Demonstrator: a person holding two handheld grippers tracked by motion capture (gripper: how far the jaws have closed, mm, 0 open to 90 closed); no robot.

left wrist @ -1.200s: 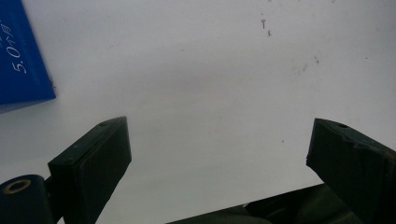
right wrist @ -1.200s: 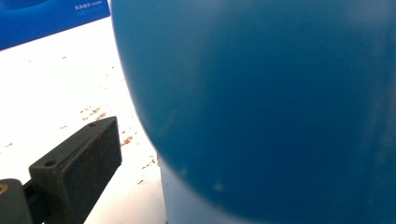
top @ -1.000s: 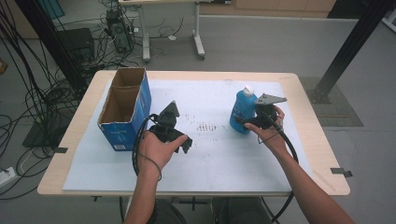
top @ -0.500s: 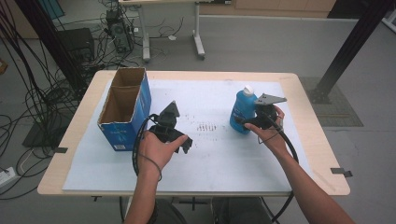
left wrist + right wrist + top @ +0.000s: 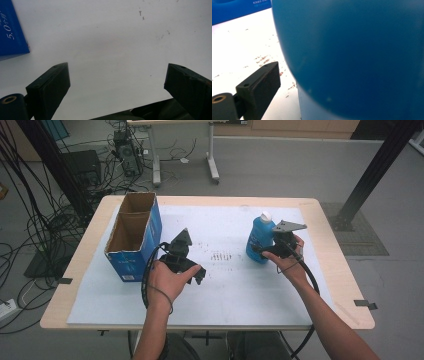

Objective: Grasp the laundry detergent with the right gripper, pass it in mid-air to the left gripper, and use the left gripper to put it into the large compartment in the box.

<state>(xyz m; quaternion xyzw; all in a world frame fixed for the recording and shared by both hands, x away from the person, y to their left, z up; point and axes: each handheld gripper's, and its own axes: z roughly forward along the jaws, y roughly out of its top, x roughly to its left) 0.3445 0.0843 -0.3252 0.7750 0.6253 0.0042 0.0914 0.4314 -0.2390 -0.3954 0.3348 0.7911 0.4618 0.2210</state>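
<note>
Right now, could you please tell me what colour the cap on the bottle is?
White, on the blue bottle; the cap shows best in the high view.

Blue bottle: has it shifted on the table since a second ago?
No. The blue bottle stands upright in the same spot, same gap to the cardboard box. The right claw has just been closing around it.
</note>
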